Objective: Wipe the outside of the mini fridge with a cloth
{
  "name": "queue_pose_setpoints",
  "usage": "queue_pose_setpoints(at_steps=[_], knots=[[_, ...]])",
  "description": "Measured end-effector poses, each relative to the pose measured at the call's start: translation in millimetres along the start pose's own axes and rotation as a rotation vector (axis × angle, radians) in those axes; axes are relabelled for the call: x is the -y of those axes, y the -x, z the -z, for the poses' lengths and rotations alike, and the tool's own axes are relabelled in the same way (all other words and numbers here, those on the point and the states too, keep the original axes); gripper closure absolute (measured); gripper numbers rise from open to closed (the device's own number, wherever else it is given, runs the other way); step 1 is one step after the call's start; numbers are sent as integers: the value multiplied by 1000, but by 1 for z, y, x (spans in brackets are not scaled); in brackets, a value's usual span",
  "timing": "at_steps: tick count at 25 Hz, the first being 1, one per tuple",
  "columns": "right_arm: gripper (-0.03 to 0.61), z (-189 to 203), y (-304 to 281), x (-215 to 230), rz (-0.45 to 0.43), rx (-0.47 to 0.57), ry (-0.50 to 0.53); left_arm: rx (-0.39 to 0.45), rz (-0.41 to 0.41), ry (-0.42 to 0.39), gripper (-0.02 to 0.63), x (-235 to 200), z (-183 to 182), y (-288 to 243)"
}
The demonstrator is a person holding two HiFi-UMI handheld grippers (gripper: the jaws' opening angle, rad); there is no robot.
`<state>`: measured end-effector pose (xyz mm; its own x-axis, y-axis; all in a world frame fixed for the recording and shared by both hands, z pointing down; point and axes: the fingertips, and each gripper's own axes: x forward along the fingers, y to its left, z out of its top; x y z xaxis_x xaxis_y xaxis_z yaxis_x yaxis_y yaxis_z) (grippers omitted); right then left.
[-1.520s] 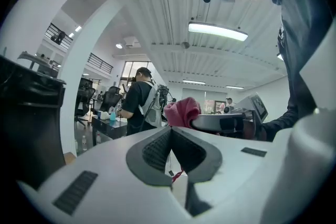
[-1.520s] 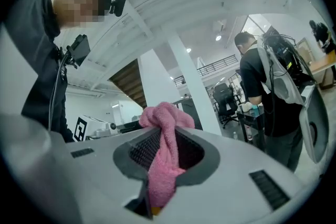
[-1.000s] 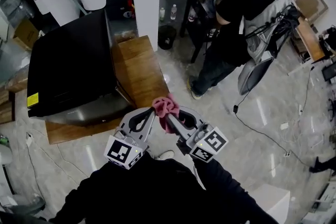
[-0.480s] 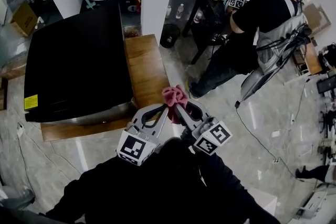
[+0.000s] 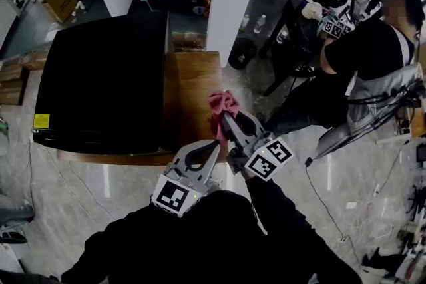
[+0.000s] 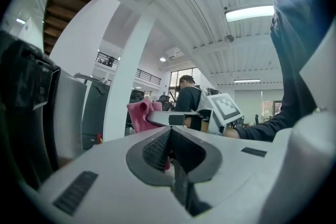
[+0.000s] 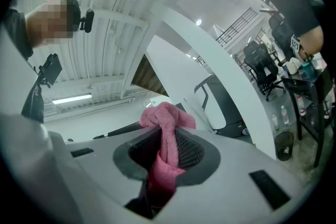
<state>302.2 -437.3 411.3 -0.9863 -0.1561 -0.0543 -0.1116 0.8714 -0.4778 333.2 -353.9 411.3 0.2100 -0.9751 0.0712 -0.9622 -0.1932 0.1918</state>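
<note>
We cannot read the small yellow label on the black boxy mini fridge, which covers much of the brown wooden platform under it. The lower end of the crumpled pink cloth vanishes between the grey jaws of the right gripper

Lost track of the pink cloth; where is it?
Head view, centre: the pink cloth is clamped by the right gripper, by the wooden platform right of the mini fridge.

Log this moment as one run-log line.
right gripper: shut on pink cloth | left gripper: shut, empty | mini fridge: cloth not touching it
</note>
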Motion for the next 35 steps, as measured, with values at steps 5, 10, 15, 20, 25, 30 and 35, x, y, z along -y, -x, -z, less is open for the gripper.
queue_pose_setpoints(at_steps=[5, 10, 15, 20, 25, 30, 35], knots=[[500, -14, -55, 32, -150, -27, -70, 41, -186, -22, 607, -27, -8, -31], [502, -22, -116, 48, -245, -24, -174, 93, -348, -28, 607, -52, -27, -48], [502, -28, -169, 50, -290, 4, -306, 112, -447, -56, 607, -60, -41, -51], [500, -3, -211, 44, -292, 6, -372, 87, -495, -41, 607, -73, -28, -37], [501, 9, -219, 54, -256, 36, -360, 80, -507, -22, 607, -78, -21, -34], [502, 47, -225, 78, -189, 13, -370, 16, -522, -7, 607, -89, 11, -36], [502, 95, -232, 115, -96, -35, -388, 1, -519, 20, 607, -97, 34, -41]])
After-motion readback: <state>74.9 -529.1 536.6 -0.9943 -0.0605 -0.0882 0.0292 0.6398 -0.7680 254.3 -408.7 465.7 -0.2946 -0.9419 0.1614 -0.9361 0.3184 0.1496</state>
